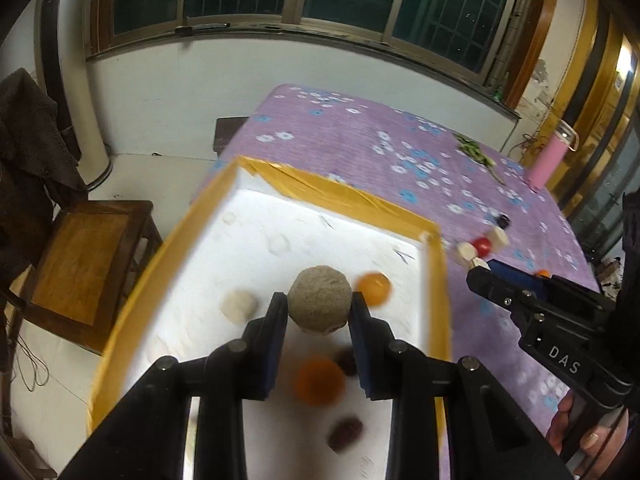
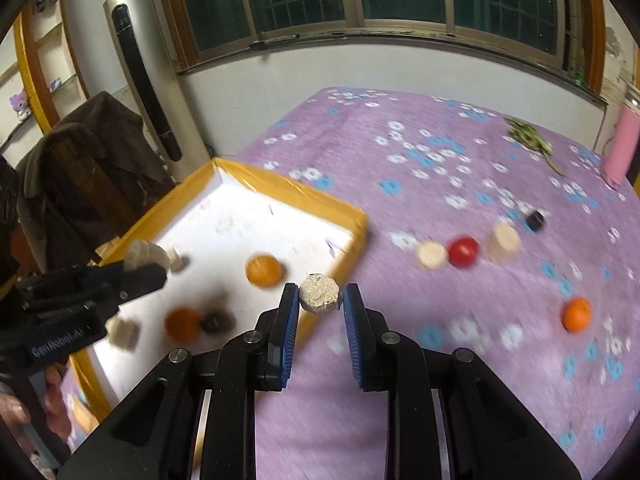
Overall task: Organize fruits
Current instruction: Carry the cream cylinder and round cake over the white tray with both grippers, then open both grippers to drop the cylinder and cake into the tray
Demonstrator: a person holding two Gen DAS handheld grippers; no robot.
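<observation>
Left gripper [image 1: 320, 312]: fingers clenched on a rough tan ball [image 1: 319, 304], held above the white tray [image 1: 256, 224] with the yellow taped rim. In the tray below: two oranges [image 1: 373, 289], two dark dates [image 1: 345, 434], a pale piece [image 1: 239, 306].

Right gripper [image 2: 320, 300]: fingers clenched on a small tan disc [image 2: 319, 293], held over the tray's right rim and the purple flowered bed [image 2: 440, 152]. On the bed to the right, apart from the tray: two pale pieces [image 2: 431, 255], a red fruit [image 2: 463, 251], a dark fruit [image 2: 535, 220], an orange [image 2: 576, 313].
</observation>
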